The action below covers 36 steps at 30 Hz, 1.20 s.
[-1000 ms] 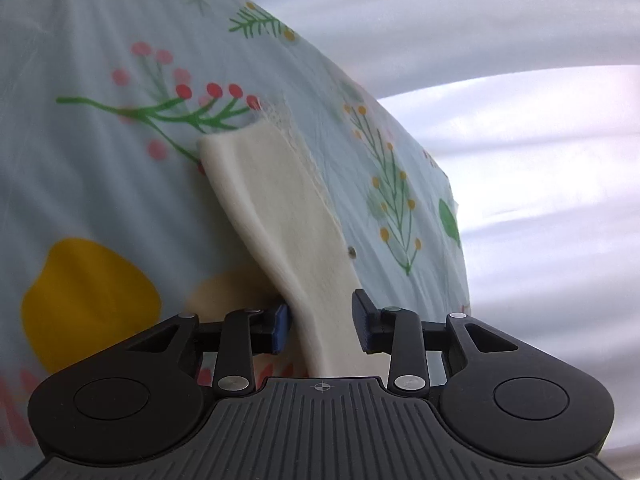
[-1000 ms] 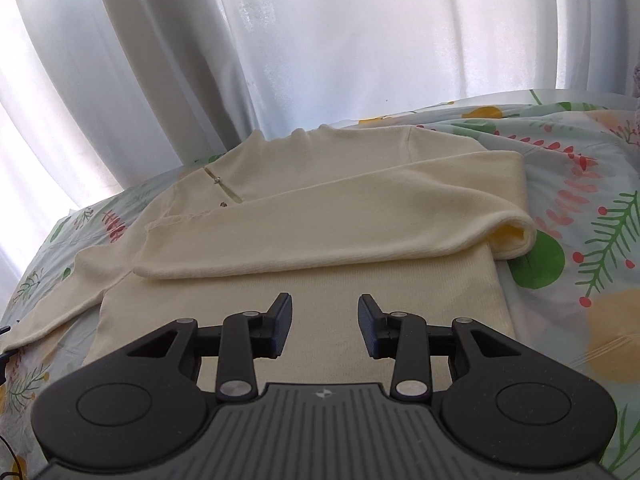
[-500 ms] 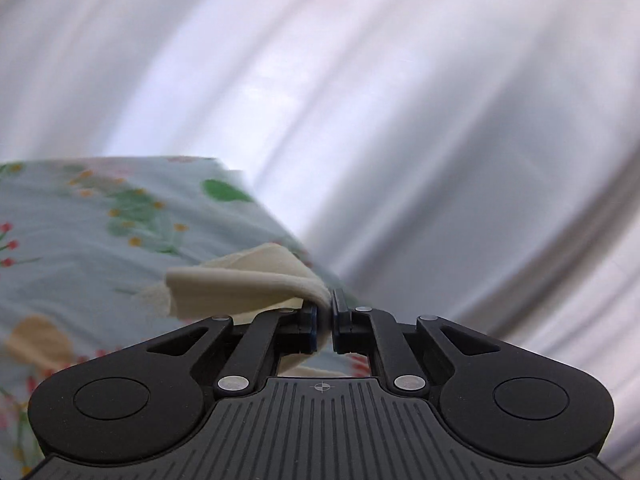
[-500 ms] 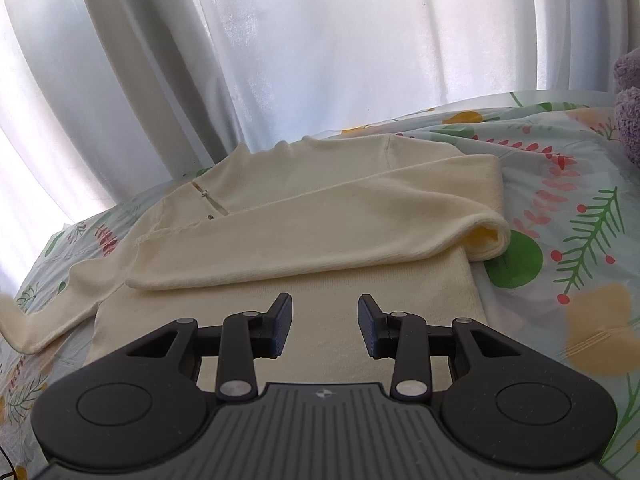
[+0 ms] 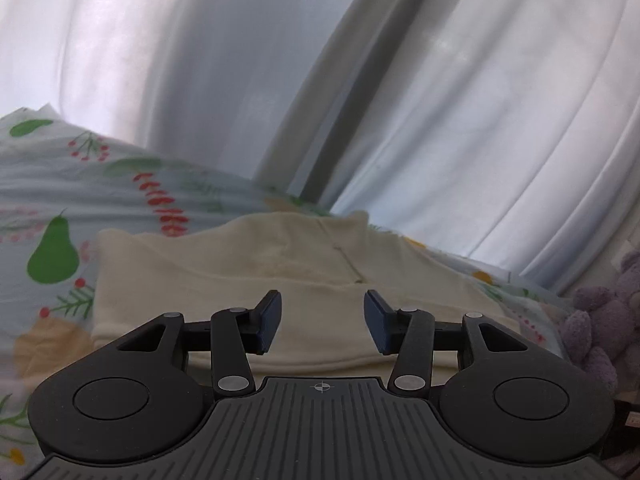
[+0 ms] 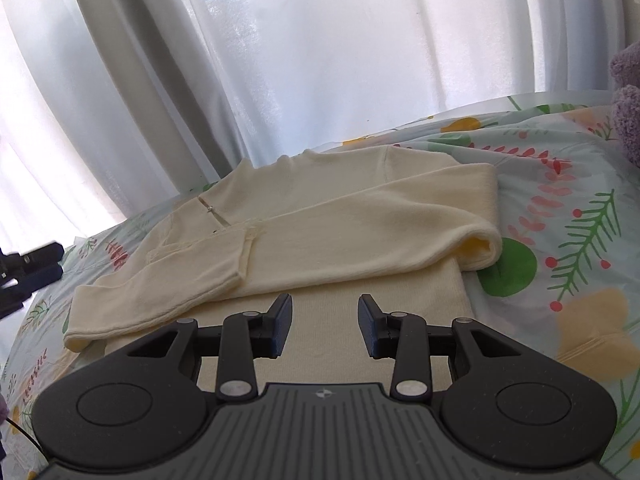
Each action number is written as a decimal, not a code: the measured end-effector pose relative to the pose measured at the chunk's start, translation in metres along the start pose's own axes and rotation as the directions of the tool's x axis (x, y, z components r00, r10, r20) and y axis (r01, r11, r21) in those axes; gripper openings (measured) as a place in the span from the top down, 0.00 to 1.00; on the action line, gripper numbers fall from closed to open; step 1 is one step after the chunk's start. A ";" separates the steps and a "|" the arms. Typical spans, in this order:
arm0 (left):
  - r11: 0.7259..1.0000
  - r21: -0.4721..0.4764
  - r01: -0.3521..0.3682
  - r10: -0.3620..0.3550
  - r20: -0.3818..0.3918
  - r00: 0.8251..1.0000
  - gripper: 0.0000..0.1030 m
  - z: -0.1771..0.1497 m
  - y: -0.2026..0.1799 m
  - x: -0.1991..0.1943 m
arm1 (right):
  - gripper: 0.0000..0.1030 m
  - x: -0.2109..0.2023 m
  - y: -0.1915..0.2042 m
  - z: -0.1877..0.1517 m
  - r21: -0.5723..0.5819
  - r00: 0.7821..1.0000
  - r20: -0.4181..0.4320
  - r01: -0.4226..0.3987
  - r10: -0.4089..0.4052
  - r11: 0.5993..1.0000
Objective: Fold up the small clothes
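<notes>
A cream sweater [image 6: 320,232] lies flat on the floral sheet [image 6: 568,240], both sleeves folded across its chest. The left sleeve's cuff [image 6: 240,256] rests on top of the right sleeve. In the left wrist view the same sweater [image 5: 248,264] spreads out just beyond my left gripper [image 5: 322,320], whose jaws are opening with nothing between them. My right gripper [image 6: 324,322] hovers over the sweater's lower body, jaws parted and empty. The other gripper's fingers [image 6: 28,270] show at the left edge of the right wrist view.
White curtains [image 6: 320,60] hang behind the bed along its far edge. A purple plush toy [image 5: 604,320] sits at the right side of the bed. The floral sheet [image 5: 52,200] stretches bare to the left of the sweater.
My left gripper shut on the left sleeve, carried it across the sweater and let it go. The sleeve now lies folded over the chest. The right gripper has stayed put.
</notes>
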State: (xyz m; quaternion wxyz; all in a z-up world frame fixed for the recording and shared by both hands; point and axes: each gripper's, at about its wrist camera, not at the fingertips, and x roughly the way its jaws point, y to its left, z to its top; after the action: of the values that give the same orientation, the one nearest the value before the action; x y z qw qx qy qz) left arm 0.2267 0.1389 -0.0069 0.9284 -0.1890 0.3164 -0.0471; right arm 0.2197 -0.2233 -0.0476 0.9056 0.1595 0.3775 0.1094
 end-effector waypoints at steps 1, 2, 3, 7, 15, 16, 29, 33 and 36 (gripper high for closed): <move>1.000 -0.012 -0.029 0.029 -0.024 0.999 0.51 -0.006 0.015 0.003 | 0.65 0.007 0.004 0.005 -0.004 0.999 -0.013 -0.030 0.030 1.000; 0.998 -0.022 -0.053 0.052 -0.039 0.998 0.51 -0.009 0.022 0.004 | 0.65 0.014 0.007 0.009 -0.007 0.998 -0.023 -0.053 0.052 0.999; 0.997 -0.031 -0.069 0.067 -0.052 0.996 0.51 -0.012 0.028 0.005 | 0.65 0.026 0.012 0.015 -0.014 0.996 -0.045 -0.077 0.076 0.997; 0.992 -0.057 -0.111 0.107 -0.077 0.991 0.51 -0.022 0.045 0.002 | 0.65 0.072 0.031 0.034 -0.015 0.985 -0.121 -0.127 0.124 0.992; 0.977 -0.089 -0.195 0.183 -0.126 0.975 0.53 -0.028 0.063 0.007 | 0.90 0.122 0.056 0.040 -0.007 0.972 -0.182 -0.156 0.152 0.988; 0.974 -0.089 -0.207 0.194 -0.129 0.972 0.54 -0.028 0.064 0.008 | 0.93 0.121 0.060 0.040 -0.027 0.975 -0.170 -0.149 0.143 0.988; 0.977 -0.010 -0.215 0.210 -0.167 0.963 0.58 -0.017 0.043 0.057 | 0.94 0.049 -0.027 0.054 0.035 0.979 0.090 0.179 -0.182 0.983; 0.980 0.012 -0.200 0.200 -0.163 0.966 0.58 -0.015 0.031 0.065 | 0.92 0.050 -0.062 0.045 0.107 0.988 0.010 0.153 -0.155 0.982; 0.977 0.029 -0.210 0.212 -0.163 0.964 0.57 -0.014 0.027 0.069 | 0.84 0.057 -0.066 0.043 0.125 0.993 -0.016 0.115 -0.114 0.985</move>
State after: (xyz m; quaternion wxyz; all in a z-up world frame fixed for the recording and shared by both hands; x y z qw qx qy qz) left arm 0.2720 0.1447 -0.0668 0.8998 -0.1443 0.4103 0.0346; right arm 0.2949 -0.2751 -0.0806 0.8968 0.1939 0.3963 0.0340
